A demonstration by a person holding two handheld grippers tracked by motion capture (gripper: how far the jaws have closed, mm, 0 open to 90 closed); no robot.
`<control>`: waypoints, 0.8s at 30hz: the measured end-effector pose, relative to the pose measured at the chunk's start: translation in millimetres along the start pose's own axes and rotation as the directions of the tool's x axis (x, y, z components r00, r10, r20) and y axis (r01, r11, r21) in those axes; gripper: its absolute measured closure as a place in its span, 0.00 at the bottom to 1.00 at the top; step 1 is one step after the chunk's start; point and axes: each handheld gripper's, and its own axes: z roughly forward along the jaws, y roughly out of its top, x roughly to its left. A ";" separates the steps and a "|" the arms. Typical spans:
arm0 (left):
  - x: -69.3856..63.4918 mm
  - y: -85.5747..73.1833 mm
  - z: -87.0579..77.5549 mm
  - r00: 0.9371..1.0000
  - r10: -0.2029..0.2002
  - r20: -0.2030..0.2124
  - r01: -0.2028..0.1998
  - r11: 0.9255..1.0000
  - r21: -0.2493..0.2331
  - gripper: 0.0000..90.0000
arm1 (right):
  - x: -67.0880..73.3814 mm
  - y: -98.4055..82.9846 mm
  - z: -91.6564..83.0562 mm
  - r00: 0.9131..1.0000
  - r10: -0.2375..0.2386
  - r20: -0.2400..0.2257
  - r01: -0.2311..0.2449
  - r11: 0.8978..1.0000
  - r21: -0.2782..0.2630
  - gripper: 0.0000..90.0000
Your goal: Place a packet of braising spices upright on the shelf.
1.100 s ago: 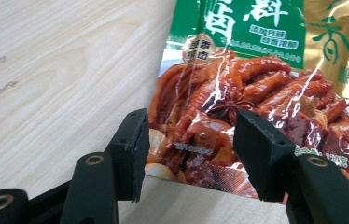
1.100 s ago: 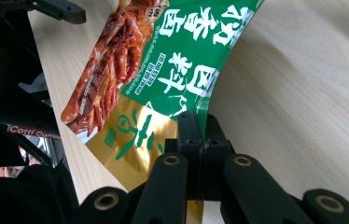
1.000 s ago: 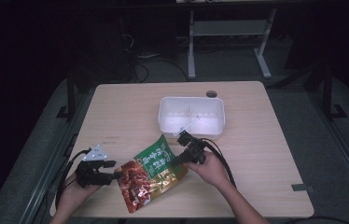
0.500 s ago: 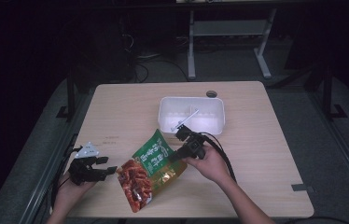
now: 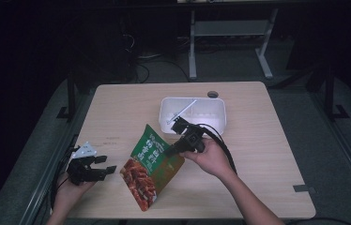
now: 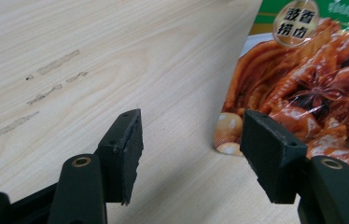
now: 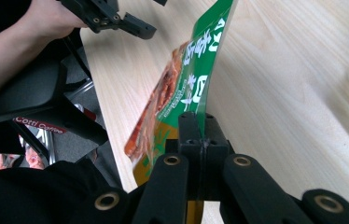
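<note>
Your left gripper (image 5: 99, 170) sits at the near left edge of the table (image 5: 267, 140), jaws released with nothing between them; they have just been opening further, and in the left gripper view the snack bag (image 6: 312, 79) lies just beyond the right pad (image 6: 268, 154), apart from it. Moving right, the snack bag (image 5: 151, 164) stands tilted on the table near the middle front, its lower corner resting on the wood and its green upper part raised. Your right gripper (image 5: 171, 151) is clenched on the bag's right edge; the right gripper view shows both jaws pressed flat together on the foil seam of the snack bag (image 7: 200, 70). Beyond it, just behind the right hand, the white container (image 5: 193, 115) stands with a thin white utensil (image 5: 181, 112) leaning in it. Judgement: the step in hand appears to be lifting the bag clear toward the container. Keep the pinch firm on the seam, raise steadily so the trailing corner does not drag, and hold your left gripper back from the bag's swing. Not verifiable: the contents of the container, what the utensil is, how deep the seam sits in the jaws, and the bag's far face. The near table edge is cut off below your forearms
</note>
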 end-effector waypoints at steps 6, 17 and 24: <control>-0.5 0.2 -0.9 1.000 0.005 -0.012 -0.005 1.000 -0.004 0.43 | 9.2 7.2 -12.1 1.000 -0.022 -0.021 0.023 1.000 0.002 1.00; -0.9 0.3 -0.7 1.000 0.000 -0.010 0.000 1.000 -0.002 0.43 | 27.3 13.7 -33.2 0.996 -0.066 -0.052 0.065 0.998 -0.015 1.00; -0.5 -0.4 1.2 1.000 0.003 -0.005 -0.003 1.000 0.011 0.43 | 44.5 17.4 -50.8 0.993 -0.116 -0.002 0.116 0.993 -0.009 1.00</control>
